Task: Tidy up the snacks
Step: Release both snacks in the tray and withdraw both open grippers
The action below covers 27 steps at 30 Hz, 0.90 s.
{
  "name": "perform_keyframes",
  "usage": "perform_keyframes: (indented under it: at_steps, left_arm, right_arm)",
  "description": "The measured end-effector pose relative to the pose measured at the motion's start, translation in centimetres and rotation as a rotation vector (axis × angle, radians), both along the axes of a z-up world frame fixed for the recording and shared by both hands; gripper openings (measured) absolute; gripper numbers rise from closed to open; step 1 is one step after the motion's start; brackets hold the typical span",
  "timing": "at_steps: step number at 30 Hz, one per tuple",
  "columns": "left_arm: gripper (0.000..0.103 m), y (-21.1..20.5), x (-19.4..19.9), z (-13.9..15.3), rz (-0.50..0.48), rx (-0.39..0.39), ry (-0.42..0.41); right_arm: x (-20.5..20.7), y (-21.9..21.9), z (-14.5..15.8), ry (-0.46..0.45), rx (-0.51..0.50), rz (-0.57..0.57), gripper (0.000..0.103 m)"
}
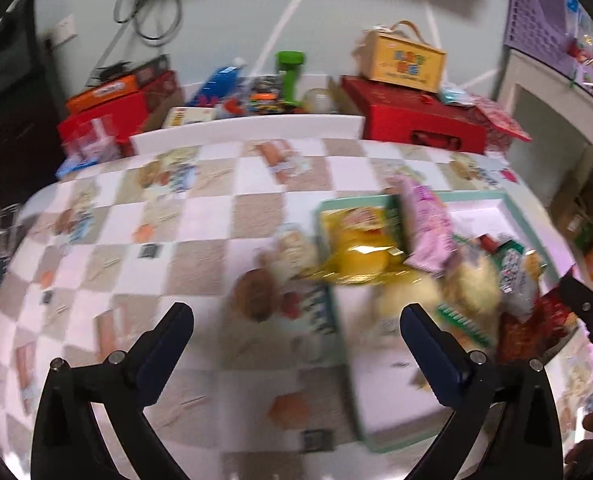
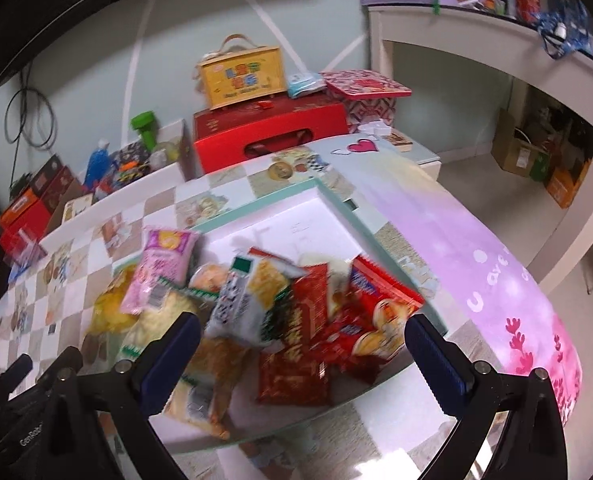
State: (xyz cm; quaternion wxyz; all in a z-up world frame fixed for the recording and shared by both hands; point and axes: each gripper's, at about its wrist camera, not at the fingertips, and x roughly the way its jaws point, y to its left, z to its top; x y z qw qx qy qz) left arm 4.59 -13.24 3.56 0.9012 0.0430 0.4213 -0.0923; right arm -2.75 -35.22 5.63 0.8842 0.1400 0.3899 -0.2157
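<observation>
A pile of snack packets lies on a white tray with a mint-green rim (image 2: pixel 338 200) on the checkered tablecloth. In the right wrist view I see a pink packet (image 2: pixel 162 270), a white-green packet (image 2: pixel 240 304), red packets (image 2: pixel 308 328) and yellow packets (image 2: pixel 112 312). My right gripper (image 2: pixel 302 340) is open and empty, just above the near side of the pile. In the left wrist view the yellow chip bag (image 1: pixel 356 240) and pink packet (image 1: pixel 428 228) lie on the tray (image 1: pixel 380 416). My left gripper (image 1: pixel 296 324) is open and empty, over the tray's left edge.
Red boxes (image 1: pixel 420 120), a yellow carry box (image 1: pixel 408 62), a green bottle (image 1: pixel 290 76) and other goods stand along the table's far side. A white shelf unit (image 2: pixel 496 60) with a purple basket stands to the right. The table's front edge curves below the tray.
</observation>
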Motion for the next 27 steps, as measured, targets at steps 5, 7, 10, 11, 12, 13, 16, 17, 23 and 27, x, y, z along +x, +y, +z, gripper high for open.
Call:
perform_keyframes:
  at_steps: [5,7,10,11,12,13,16,17,23,27]
  left_arm:
    - [0.103,2.6,-1.4,-0.6,0.061,0.034,0.019]
    - [0.103,3.5,-1.9,-0.9,0.093,0.059,0.03]
    - [0.103,4.4,-2.7,-1.4,0.112,0.087,0.044]
    - [0.103,4.8,-3.0,-1.7,0.113,0.092,0.053]
    - [0.103,5.2,-3.3,-2.0,0.116,0.097,0.066]
    - [0.103,5.4,-3.5,-2.3,0.118,0.103,0.075]
    - [0.103,6.3,-4.1,-3.1,0.131,0.119,0.104]
    - [0.103,6.6,-4.2,-3.2,0.137,0.12,0.108]
    - [0.103,7.8,-4.8,-2.8,0.163,0.107,0.097]
    - [0.103,8.2,-4.7,-2.7,0.171,0.102,0.097]
  right_arm:
    - [-0.8,2.5,-0.4,0.01,0.0,0.049,0.103]
    - [-1.0,3.6,-0.7,0.021,-0.004,0.074,0.103]
    - [-1.2,5.1,-1.3,0.045,-0.009,0.108,0.103]
    - [-1.3,5.6,-1.5,0.052,-0.01,0.119,0.103]
    - [-1.4,5.8,-1.6,0.055,-0.009,0.124,0.103]
    - [-1.5,6.1,-1.8,0.059,-0.009,0.13,0.103]
    - [-1.8,6.8,-2.0,0.066,-0.011,0.148,0.103]
    - [-1.8,7.0,-2.0,0.069,-0.013,0.153,0.103]
    - [-2.3,7.9,-2.6,0.091,-0.011,0.174,0.103]
    - [-2.2,8.1,-2.8,0.095,-0.012,0.177,0.103]
